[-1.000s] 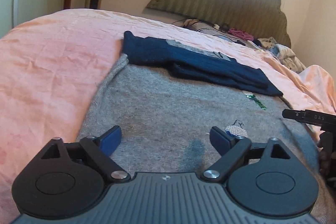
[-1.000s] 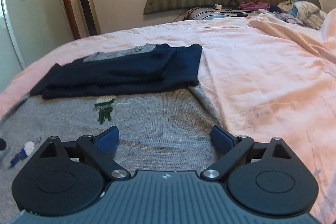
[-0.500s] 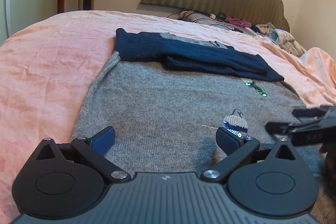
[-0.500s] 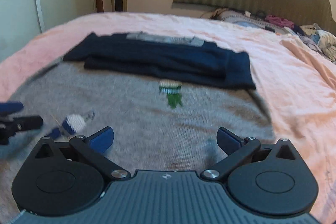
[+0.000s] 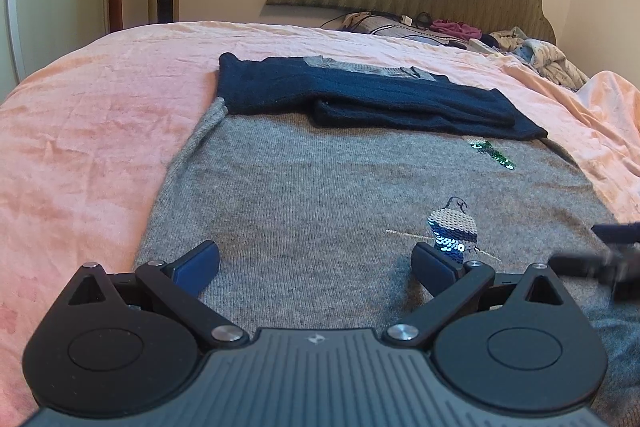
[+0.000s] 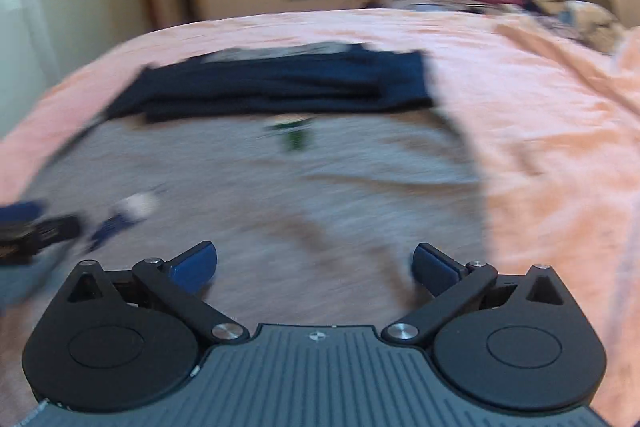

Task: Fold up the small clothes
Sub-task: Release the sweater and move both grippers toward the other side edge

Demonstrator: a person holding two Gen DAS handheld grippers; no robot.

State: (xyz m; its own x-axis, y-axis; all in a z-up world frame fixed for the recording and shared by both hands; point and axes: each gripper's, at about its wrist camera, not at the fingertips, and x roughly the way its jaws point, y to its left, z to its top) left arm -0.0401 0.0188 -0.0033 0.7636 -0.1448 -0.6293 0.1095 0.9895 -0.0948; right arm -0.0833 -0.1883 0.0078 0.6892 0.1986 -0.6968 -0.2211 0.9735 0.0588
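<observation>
A grey knit sweater (image 5: 320, 195) with sequin bird patches lies flat on the pink bedspread (image 5: 88, 131), its navy sleeves (image 5: 360, 99) folded across the far end. The left tool (image 5: 316, 259) and right tool (image 6: 314, 259) hover over its near hem, both spread wide and empty. The right view is blurred, so contact is unclear.

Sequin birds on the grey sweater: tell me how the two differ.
The near bird is cream, blue and silver, with a thin outlined head; the far bird is cream and green. The near bird sits plump on a stitched twig low on the sweater; the far bird is slim, slanted, just below the folded navy sleeves. Both are sequin patches on the sweater's right side in the left wrist view.
</observation>
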